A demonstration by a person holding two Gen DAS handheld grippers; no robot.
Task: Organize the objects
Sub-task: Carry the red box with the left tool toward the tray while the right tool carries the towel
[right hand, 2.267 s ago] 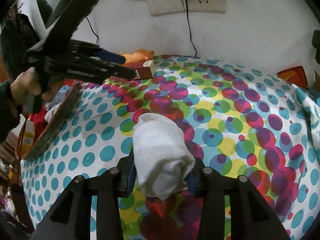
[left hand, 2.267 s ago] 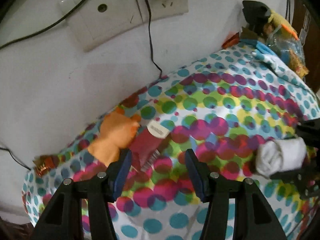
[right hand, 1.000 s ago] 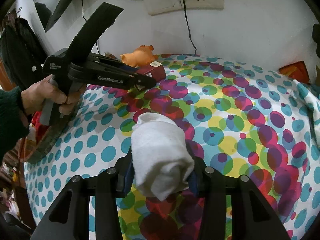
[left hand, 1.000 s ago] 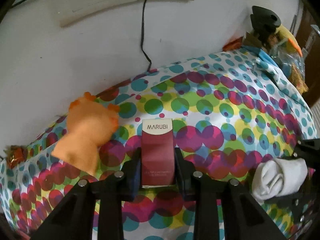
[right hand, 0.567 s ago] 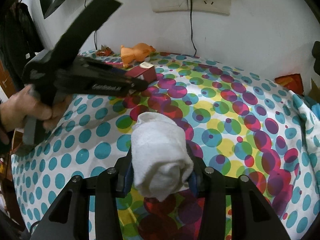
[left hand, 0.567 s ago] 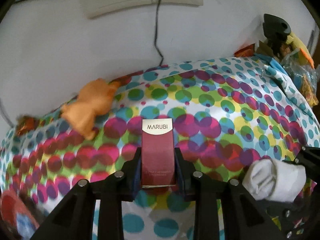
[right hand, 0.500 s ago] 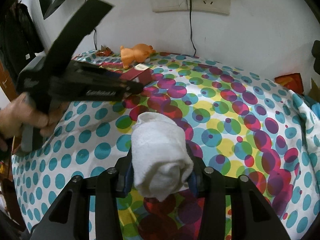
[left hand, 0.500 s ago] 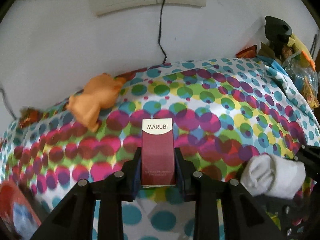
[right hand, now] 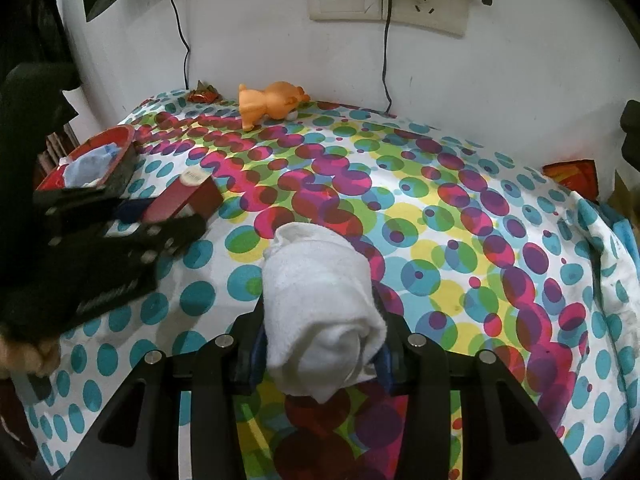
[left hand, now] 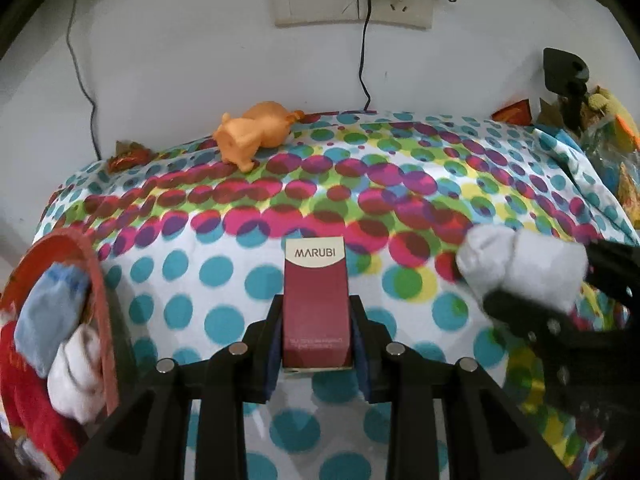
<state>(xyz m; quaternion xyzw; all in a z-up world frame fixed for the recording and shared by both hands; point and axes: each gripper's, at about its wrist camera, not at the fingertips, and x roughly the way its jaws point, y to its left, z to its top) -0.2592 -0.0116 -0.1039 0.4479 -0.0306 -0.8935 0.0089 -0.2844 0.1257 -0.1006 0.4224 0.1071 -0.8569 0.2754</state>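
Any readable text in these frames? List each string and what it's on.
"MARUBI": white top band of the maroon box clamped in the left tongs.
Small print at the box's lower end: too blurred to read.
White lettering on the left tongs' black body in the right wrist view: blurred, unreadable.
Nothing else carries text.

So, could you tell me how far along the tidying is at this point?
Partly done: the red basket already holds a blue cloth and a white roll. In hand: the left gripper clamps the MARUBI box, and the right gripper clamps a rolled white towel. Left: the orange toy and a red wrapper lie by the wall.
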